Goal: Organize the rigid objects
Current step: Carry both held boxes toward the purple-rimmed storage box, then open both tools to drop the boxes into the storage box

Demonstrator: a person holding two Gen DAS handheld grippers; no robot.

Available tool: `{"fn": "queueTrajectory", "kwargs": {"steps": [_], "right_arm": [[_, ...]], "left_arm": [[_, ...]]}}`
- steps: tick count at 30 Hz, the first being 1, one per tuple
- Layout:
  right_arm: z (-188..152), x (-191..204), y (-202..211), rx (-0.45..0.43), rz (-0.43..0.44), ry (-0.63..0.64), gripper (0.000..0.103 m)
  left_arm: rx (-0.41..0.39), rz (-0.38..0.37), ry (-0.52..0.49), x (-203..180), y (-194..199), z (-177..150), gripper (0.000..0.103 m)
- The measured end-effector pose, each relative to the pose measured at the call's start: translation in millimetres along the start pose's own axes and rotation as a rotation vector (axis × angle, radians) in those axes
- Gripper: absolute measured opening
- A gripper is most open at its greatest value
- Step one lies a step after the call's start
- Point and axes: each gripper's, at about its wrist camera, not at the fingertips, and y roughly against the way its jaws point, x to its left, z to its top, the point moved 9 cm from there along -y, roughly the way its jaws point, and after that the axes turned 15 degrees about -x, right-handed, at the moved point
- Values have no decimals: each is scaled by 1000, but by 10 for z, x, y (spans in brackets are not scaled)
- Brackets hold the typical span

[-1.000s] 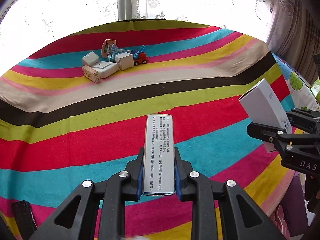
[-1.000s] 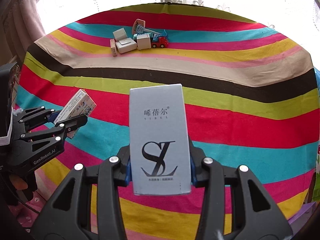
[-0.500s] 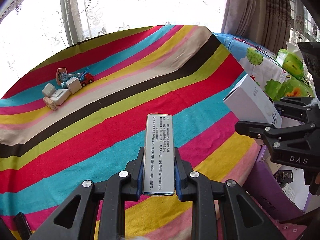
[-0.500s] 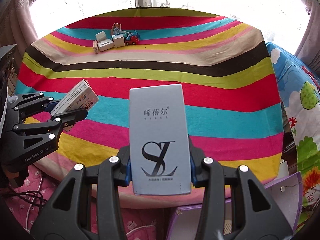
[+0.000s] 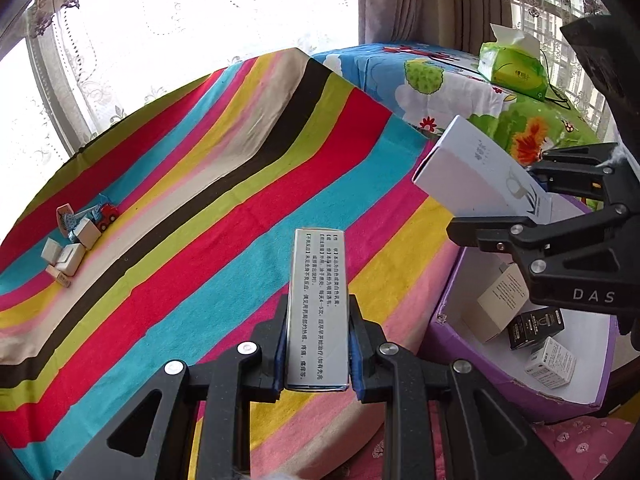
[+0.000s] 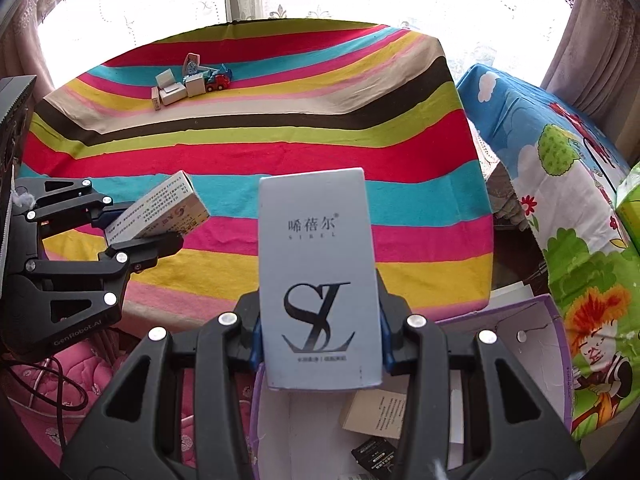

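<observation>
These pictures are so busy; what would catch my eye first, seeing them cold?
Probably the striped cloth, which fills the middle of both views in bright bands. Next, the big pale box clamped upright in the right gripper, above the purple bin, and the narrow box clamped in the left gripper. Far off on the cloth lies a small heap of boxes with a toy truck.

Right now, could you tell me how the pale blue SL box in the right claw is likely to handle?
The pale blue SL box looks stiff: flat faces, no denting between the right claw. Probably light, thin carton. Standing tall and narrow, it would likely tip.
</observation>
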Motion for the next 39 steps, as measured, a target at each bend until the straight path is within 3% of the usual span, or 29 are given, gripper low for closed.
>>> {"fn": "queueTrajectory", "kwargs": {"steps": [10,18,23,29,31,33,35,36,39], "right_arm": [[-283,-465,284,3,-81,-53,46],[-663,-1025,554,34,-207,-131,46],[-978,-1410,682,74,-269,-232,46],[-1185,-1492,723,117,-277,-255,46],[-1221,-1513,717,127,-284,-270,47],[-1245,-1525,705,140,-294,-276,48],[-1261,-1546,701,155,-322,-268,63],[-1249,-1551,698,155,-332,-261,77],[-1158,-1513,660,153,-326,-246,81]], "left_arm": [[20,-93,-81,-552,-81,145,25],[67,-238,-114,-1149,-188,276,25],[99,-273,-186,-1496,-308,223,26],[119,-329,-198,-1730,-353,74,27],[118,-342,-203,-1774,-347,43,30],[117,-343,-208,-1779,-338,15,54],[94,-331,-209,-1731,-325,15,70],[80,-319,-207,-1684,-316,23,73],[61,-279,-189,-1467,-311,40,78]]}}
